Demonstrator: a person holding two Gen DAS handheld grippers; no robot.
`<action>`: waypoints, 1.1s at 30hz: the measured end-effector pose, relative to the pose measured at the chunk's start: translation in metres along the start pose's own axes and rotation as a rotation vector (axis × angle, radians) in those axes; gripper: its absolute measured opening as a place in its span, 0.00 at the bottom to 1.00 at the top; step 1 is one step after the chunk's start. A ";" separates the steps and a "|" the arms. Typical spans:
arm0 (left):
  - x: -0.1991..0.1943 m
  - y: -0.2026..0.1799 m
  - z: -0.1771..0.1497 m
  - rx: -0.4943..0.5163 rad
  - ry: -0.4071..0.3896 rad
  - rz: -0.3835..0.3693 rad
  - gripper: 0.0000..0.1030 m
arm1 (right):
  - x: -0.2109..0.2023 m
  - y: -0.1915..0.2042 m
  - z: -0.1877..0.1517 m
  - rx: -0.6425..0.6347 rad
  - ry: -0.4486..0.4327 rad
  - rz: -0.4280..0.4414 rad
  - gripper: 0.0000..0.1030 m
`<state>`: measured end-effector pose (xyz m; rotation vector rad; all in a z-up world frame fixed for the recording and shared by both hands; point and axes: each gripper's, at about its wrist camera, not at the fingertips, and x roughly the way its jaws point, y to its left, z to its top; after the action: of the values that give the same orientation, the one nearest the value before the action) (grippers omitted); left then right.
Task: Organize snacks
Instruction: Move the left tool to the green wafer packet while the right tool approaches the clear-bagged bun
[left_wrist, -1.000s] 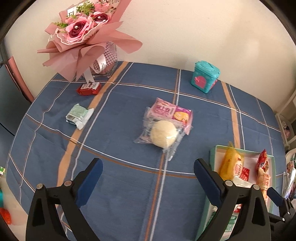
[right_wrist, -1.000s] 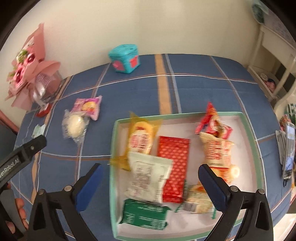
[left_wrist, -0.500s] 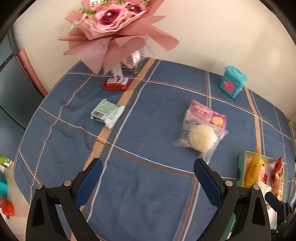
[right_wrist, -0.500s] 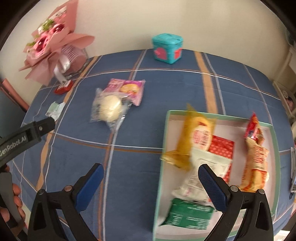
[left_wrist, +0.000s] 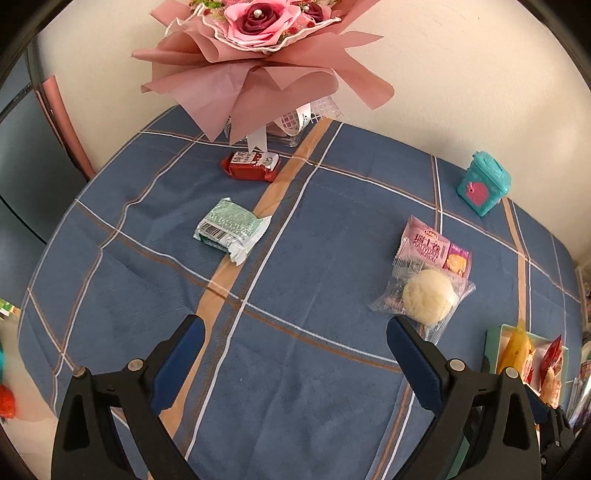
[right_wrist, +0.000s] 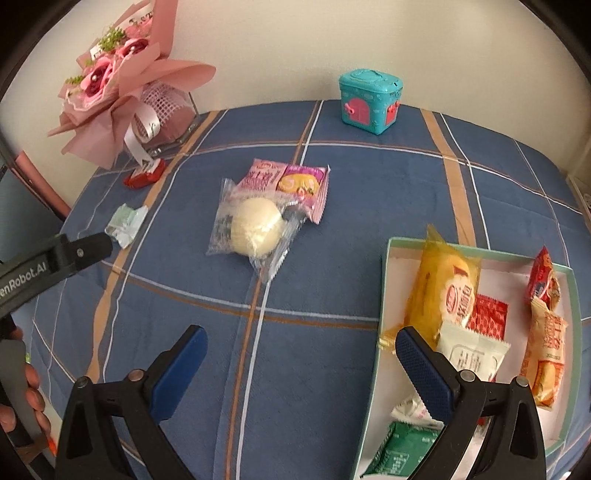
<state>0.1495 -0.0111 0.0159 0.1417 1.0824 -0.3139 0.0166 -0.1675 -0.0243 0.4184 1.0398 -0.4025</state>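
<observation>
On the blue plaid tablecloth lie a green-and-white wafer pack (left_wrist: 231, 230) (right_wrist: 125, 223), a red candy pack (left_wrist: 252, 166) (right_wrist: 144, 176), a pink cake pack (left_wrist: 433, 251) (right_wrist: 286, 184) and a clear-wrapped round bun (left_wrist: 428, 301) (right_wrist: 255, 227) overlapping it. A mint-rimmed tray (right_wrist: 388, 273) (left_wrist: 493, 338) at the right holds several snack packs. My left gripper (left_wrist: 293, 350) hovers open over bare cloth, the wafer pack ahead to its left. My right gripper (right_wrist: 301, 356) is open, nothing between its fingers, the bun ahead and the tray under its right finger.
A pink rose bouquet (left_wrist: 258, 55) (right_wrist: 122, 88) in a glass vase stands at the table's back left by the wall. A teal toy box (left_wrist: 484, 188) (right_wrist: 370, 98) sits at the back. A hand (right_wrist: 26, 391) holds the left gripper's handle at the table's left edge.
Both grippers have swung left across the table. The wafer and red packs came toward the centre of the left view; the tray slid to the right edge in both views. Jaws stayed open.
</observation>
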 end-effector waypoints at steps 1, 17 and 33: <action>0.002 0.000 0.002 -0.001 0.003 -0.009 0.96 | 0.001 0.000 0.002 0.007 -0.004 0.003 1.00; 0.038 0.044 0.044 0.032 0.035 -0.066 0.96 | 0.020 0.004 0.028 0.057 -0.006 0.063 1.00; 0.098 0.069 0.083 0.136 0.064 -0.016 0.96 | 0.069 0.021 0.061 0.058 0.057 0.085 1.00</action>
<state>0.2836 0.0140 -0.0349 0.2662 1.1262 -0.3996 0.1030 -0.1892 -0.0559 0.5265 1.0635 -0.3468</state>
